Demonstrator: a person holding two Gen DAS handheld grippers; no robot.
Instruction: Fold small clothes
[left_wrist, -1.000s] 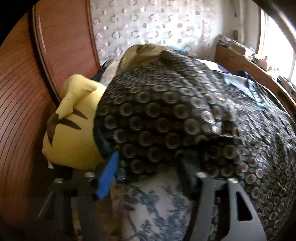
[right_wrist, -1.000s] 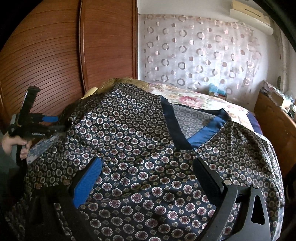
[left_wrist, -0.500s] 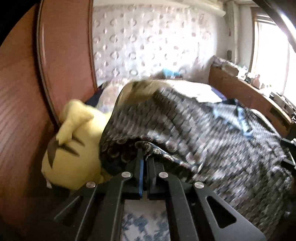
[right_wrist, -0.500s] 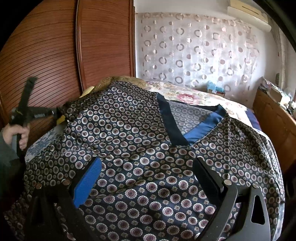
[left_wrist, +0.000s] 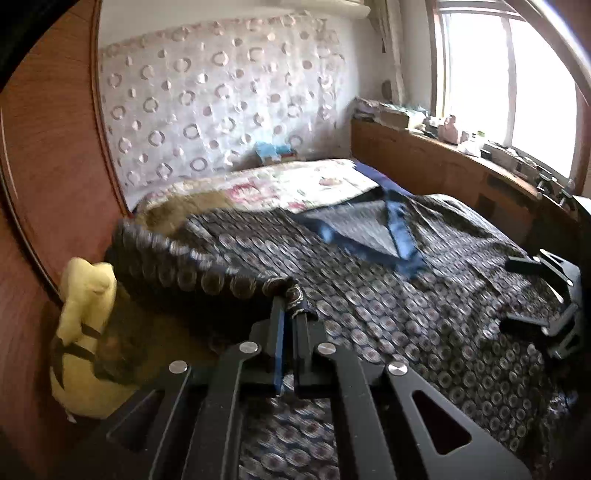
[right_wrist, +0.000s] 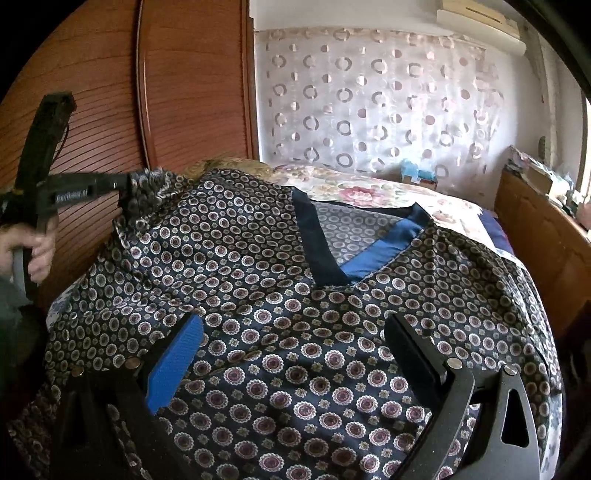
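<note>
My left gripper (left_wrist: 291, 314) is clamped on a sleeve edge of the shirt (right_wrist: 295, 332), lower centre of the left view, cloth lifted off the bed (left_wrist: 314, 181). Shirt lies spread across the bed, blue collar (right_wrist: 373, 254) up. My right gripper (right_wrist: 295, 354) is wide open just over the shirt front, gripping nothing. Yellow plush (left_wrist: 85, 332) at left edge.
</note>
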